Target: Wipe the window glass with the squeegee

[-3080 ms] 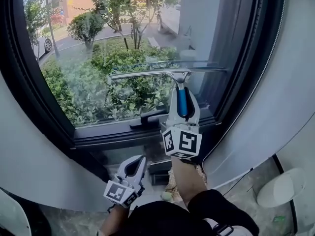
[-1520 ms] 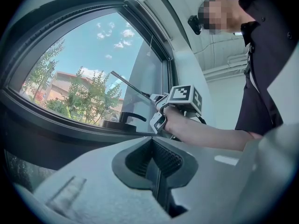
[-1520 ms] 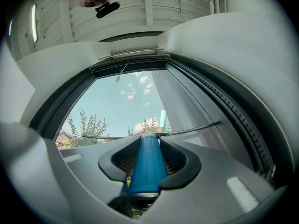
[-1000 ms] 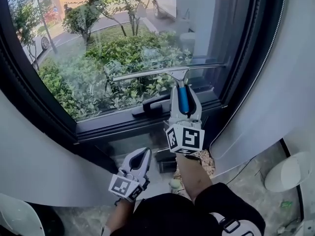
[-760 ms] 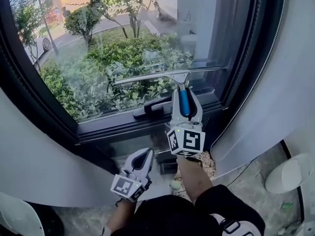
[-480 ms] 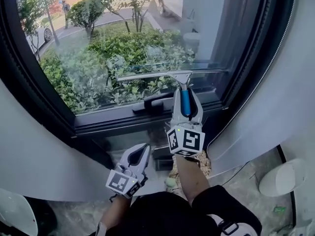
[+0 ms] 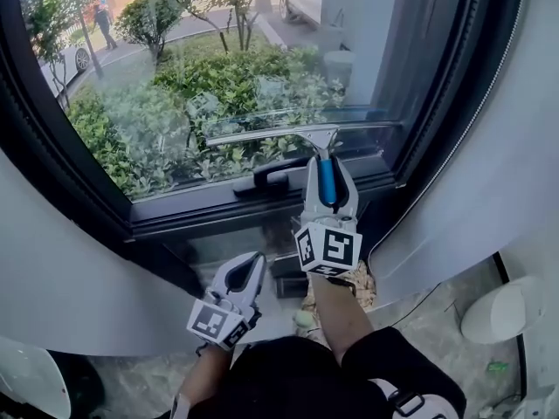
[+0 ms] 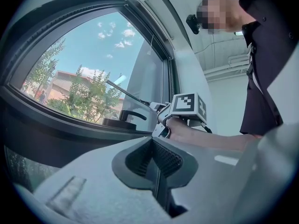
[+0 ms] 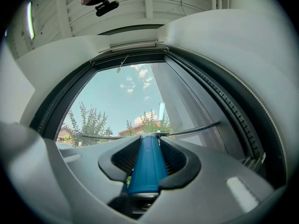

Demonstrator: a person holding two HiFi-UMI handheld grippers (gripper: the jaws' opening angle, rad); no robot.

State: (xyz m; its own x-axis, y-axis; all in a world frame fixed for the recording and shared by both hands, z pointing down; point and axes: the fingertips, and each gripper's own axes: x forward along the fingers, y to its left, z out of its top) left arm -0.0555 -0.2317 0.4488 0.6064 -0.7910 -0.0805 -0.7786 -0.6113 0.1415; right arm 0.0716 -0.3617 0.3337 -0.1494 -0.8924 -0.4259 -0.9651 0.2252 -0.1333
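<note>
My right gripper (image 7: pixel 327 175) is shut on the blue handle (image 7: pixel 327 182) of the squeegee. Its long metal blade (image 7: pixel 297 133) lies across the window glass (image 7: pixel 192 77), low down, just above the dark bottom frame (image 7: pixel 227 209). In the right gripper view the blue handle (image 9: pixel 145 164) sits between the jaws and the blade (image 9: pixel 187 131) runs across the pane. My left gripper (image 7: pixel 244 275) hangs lower, below the sill and away from the glass, shut with nothing in it. From the left gripper view I see the right gripper (image 8: pixel 161 117) with its marker cube at the window.
A black window handle (image 7: pixel 262 182) sits on the bottom frame left of the squeegee. Curved white wall panels (image 7: pixel 79 286) flank the opening. A white round object (image 7: pixel 507 308) stands on the floor at the right. Bushes and a street lie outside.
The squeegee blade has come down the glass toward the bottom frame since the earliest frame. In the last second both grippers have barely shifted.
</note>
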